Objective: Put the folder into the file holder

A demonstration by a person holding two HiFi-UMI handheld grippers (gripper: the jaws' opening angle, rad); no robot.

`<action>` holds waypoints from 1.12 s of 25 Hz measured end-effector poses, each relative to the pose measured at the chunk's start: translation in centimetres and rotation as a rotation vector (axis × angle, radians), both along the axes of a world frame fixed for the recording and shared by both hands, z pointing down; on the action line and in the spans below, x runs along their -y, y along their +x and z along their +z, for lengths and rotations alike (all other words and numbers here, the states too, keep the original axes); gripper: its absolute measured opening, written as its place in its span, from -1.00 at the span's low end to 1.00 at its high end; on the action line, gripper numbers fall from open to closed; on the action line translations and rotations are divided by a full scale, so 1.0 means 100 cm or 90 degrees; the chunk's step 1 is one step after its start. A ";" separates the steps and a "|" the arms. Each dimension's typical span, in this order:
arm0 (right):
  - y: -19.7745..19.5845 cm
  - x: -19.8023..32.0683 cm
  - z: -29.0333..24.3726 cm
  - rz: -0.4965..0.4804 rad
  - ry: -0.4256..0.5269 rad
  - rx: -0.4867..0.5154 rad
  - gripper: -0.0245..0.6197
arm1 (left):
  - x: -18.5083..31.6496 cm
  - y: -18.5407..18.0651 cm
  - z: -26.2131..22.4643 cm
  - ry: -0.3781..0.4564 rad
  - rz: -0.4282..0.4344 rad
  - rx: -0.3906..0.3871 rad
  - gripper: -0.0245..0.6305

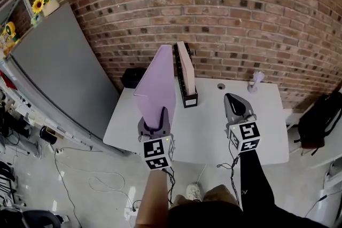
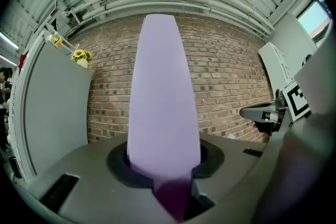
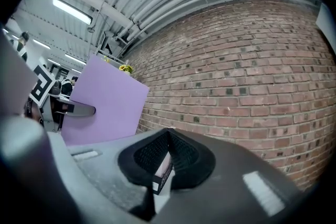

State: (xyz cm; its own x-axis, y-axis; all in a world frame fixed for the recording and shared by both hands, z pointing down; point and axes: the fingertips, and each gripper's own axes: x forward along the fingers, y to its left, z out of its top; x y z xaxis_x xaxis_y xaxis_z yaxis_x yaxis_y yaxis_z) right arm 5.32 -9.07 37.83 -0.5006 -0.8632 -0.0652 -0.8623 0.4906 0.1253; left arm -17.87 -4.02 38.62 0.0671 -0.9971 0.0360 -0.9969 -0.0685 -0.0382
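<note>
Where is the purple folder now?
Head view, left of centre: the purple folder stands upright in the left tongs, just left of the black file holder.

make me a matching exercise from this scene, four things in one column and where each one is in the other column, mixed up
Things
1. lilac flat folder
2. black box-shaped file holder
3. yellow sunflowers in a pale pot
4. black backpack

Places
A. on the floor, right of the white table
B. on top of the grey partition
C. upright in the left gripper
D. on the white table, at its far edge by the brick wall

Pairs: 1-C, 2-D, 3-B, 4-A
</note>
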 end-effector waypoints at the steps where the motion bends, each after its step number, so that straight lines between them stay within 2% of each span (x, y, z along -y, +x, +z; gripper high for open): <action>1: 0.000 0.005 0.002 0.001 -0.002 0.000 -0.92 | 0.006 0.000 0.002 -0.002 0.000 -0.001 -0.49; 9: 0.002 0.050 0.008 -0.015 -0.012 0.004 -0.92 | 0.044 0.007 0.010 -0.008 -0.010 -0.015 -0.48; 15: 0.001 0.096 0.007 -0.050 -0.022 0.000 -0.92 | 0.079 0.015 0.012 -0.020 -0.043 -0.022 -0.47; 28: 0.025 0.169 0.023 -0.111 -0.037 0.018 -0.92 | 0.150 0.057 0.023 -0.017 -0.098 -0.054 -0.46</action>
State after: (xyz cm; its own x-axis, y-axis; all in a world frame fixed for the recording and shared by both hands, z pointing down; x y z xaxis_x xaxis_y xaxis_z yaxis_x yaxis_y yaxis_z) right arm 7.86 -25.98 40.18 -0.6412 -0.7667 -0.0334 -0.7667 0.6382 0.0696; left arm -12.19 -18.99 40.88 -0.0817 -0.9946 0.0638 -0.9953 0.0848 0.0466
